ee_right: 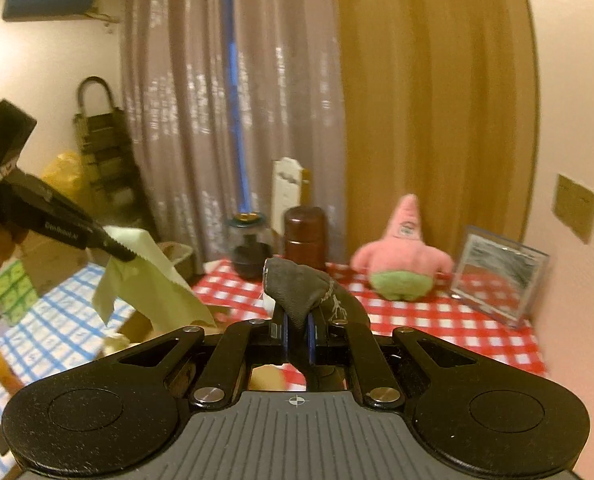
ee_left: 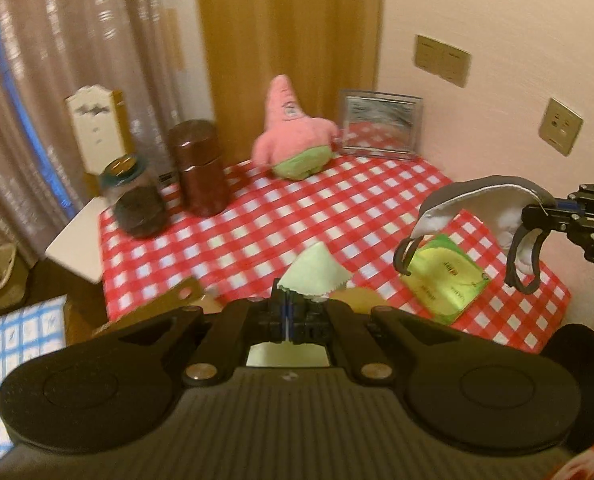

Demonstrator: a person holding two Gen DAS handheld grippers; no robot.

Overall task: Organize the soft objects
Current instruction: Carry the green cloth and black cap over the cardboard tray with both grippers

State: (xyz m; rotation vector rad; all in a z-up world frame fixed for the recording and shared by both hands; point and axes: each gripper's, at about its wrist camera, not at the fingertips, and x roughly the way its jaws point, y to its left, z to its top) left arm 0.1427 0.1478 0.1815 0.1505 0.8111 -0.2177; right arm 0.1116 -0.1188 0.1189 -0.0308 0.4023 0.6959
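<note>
I am pinching a pale green cloth (ee_left: pixel 315 270) in my left fingers (ee_left: pixel 288 308), and my right fingers (ee_right: pixel 298 338) are gripping a grey eye mask (ee_right: pixel 297 284), both above the checked bench (ee_left: pixel 337 200); pink plush (ee_left: pixel 293 136) sitting beyond.

My right gripper (ee_right: pixel 297 334) clamps a grey mask (ee_right: pixel 301 284); beyond my fingertips sits a pink plush (ee_right: pixel 403 258).

fuzzy pink plush toy (ee_left: pixel 293 136), glossy brown jar (ee_left: pixel 201 168).
</note>
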